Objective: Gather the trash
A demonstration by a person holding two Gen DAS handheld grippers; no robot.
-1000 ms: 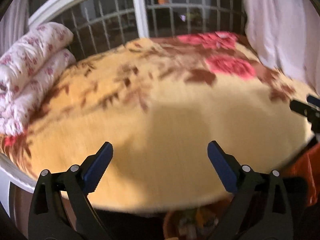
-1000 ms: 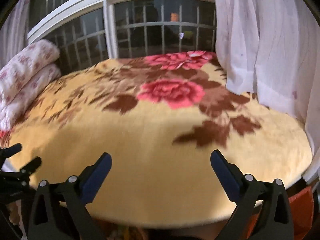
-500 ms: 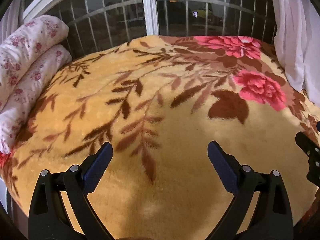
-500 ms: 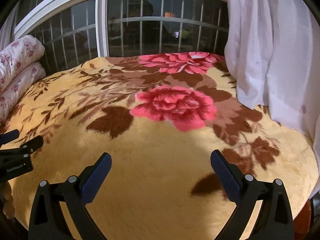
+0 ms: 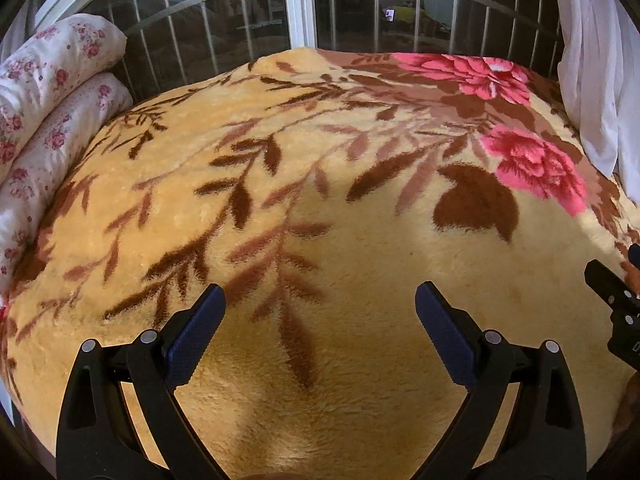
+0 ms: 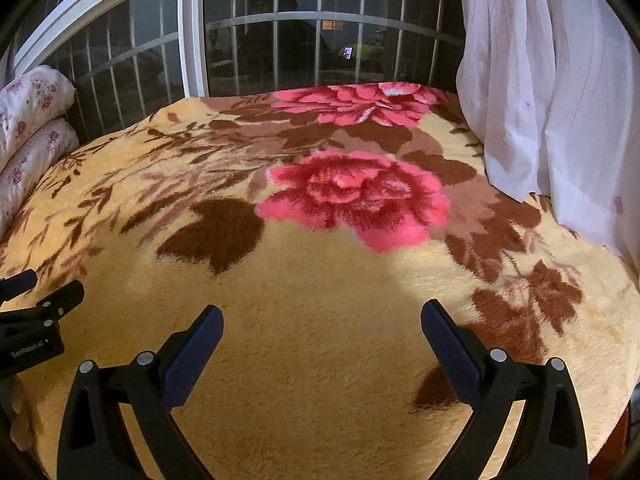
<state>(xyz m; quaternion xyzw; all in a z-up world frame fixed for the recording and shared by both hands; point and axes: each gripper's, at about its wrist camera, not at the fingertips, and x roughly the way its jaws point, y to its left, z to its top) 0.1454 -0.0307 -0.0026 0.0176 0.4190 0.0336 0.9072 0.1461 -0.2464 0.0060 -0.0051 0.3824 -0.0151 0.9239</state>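
Observation:
No trash shows in either view. My left gripper (image 5: 320, 312) is open and empty, held just above a yellow plush blanket (image 5: 320, 220) with brown leaves and pink roses that covers a bed. My right gripper (image 6: 322, 332) is also open and empty above the same blanket (image 6: 320, 300), to the right of the left one. The right gripper's tip shows at the right edge of the left wrist view (image 5: 612, 296). The left gripper's tip shows at the left edge of the right wrist view (image 6: 40, 308).
Two rolled floral pillows (image 5: 44, 92) lie at the bed's left side. A barred window (image 5: 300, 8) runs behind the bed. A white curtain (image 6: 552, 92) hangs at the right and rests on the blanket's far right corner.
Both grippers have moved forward from the bed's near edge to over the blanket. The floor and orange item below the edge have dropped out of view. Both stayed open.

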